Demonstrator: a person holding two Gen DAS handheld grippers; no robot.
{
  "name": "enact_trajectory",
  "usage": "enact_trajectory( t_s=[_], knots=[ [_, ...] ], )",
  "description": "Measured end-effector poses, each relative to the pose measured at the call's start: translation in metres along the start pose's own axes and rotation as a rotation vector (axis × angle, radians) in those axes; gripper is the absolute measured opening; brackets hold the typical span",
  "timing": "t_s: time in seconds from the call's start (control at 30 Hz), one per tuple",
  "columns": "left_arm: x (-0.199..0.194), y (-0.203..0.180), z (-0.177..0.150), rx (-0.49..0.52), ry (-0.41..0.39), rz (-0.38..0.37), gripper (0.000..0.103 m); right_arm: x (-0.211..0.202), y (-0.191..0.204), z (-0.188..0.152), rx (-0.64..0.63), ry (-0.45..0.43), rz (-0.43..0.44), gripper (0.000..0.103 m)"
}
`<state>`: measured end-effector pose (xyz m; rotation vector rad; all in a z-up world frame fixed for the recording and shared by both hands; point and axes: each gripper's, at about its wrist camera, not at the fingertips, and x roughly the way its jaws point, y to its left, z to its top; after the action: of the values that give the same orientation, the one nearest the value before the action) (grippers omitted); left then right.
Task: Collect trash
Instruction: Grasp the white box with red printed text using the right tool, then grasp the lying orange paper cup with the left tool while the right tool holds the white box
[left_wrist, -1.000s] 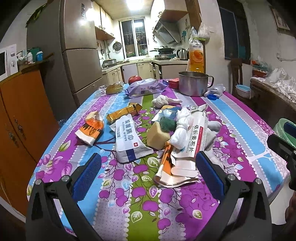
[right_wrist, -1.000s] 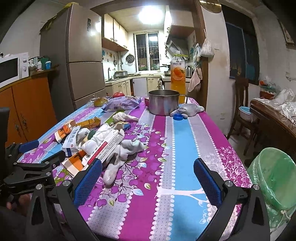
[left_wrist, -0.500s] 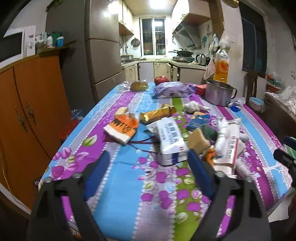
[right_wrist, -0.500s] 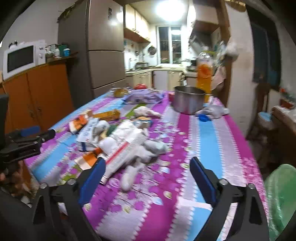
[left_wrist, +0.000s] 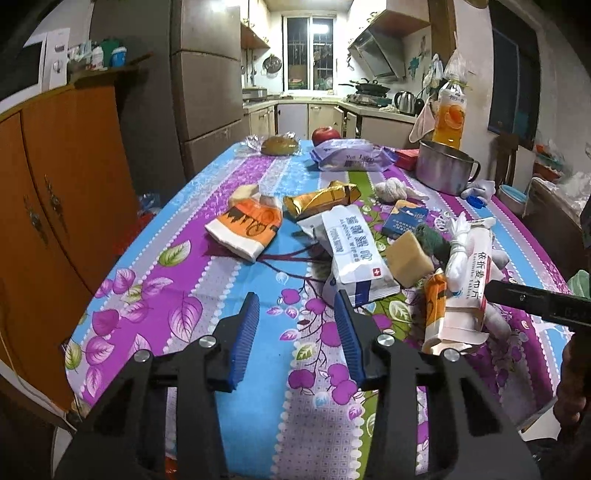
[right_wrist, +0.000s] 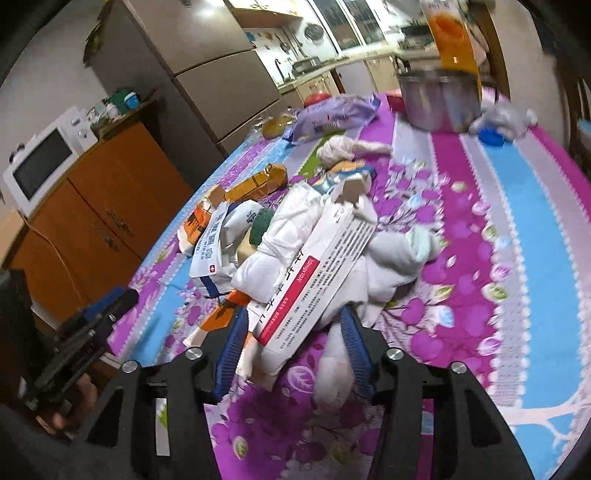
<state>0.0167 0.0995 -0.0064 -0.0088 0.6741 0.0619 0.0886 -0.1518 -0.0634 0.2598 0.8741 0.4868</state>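
Trash lies piled on the flowered tablecloth (left_wrist: 192, 295): an orange-white pack (left_wrist: 247, 229), a gold wrapper (left_wrist: 321, 197), a white wipes pack (left_wrist: 354, 258), a sponge (left_wrist: 408, 258) and a white carton with a red stripe (right_wrist: 317, 280) on white cloth (right_wrist: 388, 258). My left gripper (left_wrist: 297, 325) hovers over bare cloth just short of the wipes pack; its jaws are closing with nothing between them. My right gripper (right_wrist: 293, 339) is at the pile, jaws closing. The carton's near end and some cloth sit between its fingers, and the pads do not visibly press.
A steel pot (left_wrist: 443, 170), an orange juice bottle (left_wrist: 448, 118), an apple (left_wrist: 325, 134), a purple bag (left_wrist: 351, 158) and a wrapped bun (left_wrist: 279, 144) stand at the far end. An orange cupboard (left_wrist: 55, 184) flanks the table's left side, with a microwave (right_wrist: 40, 162) on it.
Both pairs of jaws have narrowed. The left gripper slid left along the near edge. The right gripper swung left and down onto the pile, and the carton now lies between its fingers.
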Motion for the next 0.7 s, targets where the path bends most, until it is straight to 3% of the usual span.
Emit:
enact_trajectory(
  t_s=[0.1,0.17,0.27,0.3,0.5,0.7],
  knots=[
    [0.006,0.002,-0.002,-0.011,0.024,-0.002,0.042,0.01,-0.007,0.002,0.066,0.016,0.053,0.065],
    [0.008,0.002,-0.003,-0.01,0.03,0.0,0.044,0.017,-0.006,0.002,0.08,0.024,0.067,0.065],
    [0.009,0.0,-0.005,-0.004,0.035,0.003,0.045,0.026,0.002,0.004,0.04,0.029,0.043,0.036],
    [0.01,-0.001,-0.005,0.0,0.035,0.006,0.046,0.026,0.002,0.005,0.042,0.029,0.052,0.031],
    [0.013,-0.002,-0.005,-0.009,0.037,0.009,0.057,-0.03,0.021,0.013,-0.116,-0.116,-0.022,0.016],
    [0.015,-0.011,-0.005,0.003,0.043,-0.013,0.061,-0.075,0.033,0.014,-0.231,-0.24,-0.11,0.016]
  ],
)
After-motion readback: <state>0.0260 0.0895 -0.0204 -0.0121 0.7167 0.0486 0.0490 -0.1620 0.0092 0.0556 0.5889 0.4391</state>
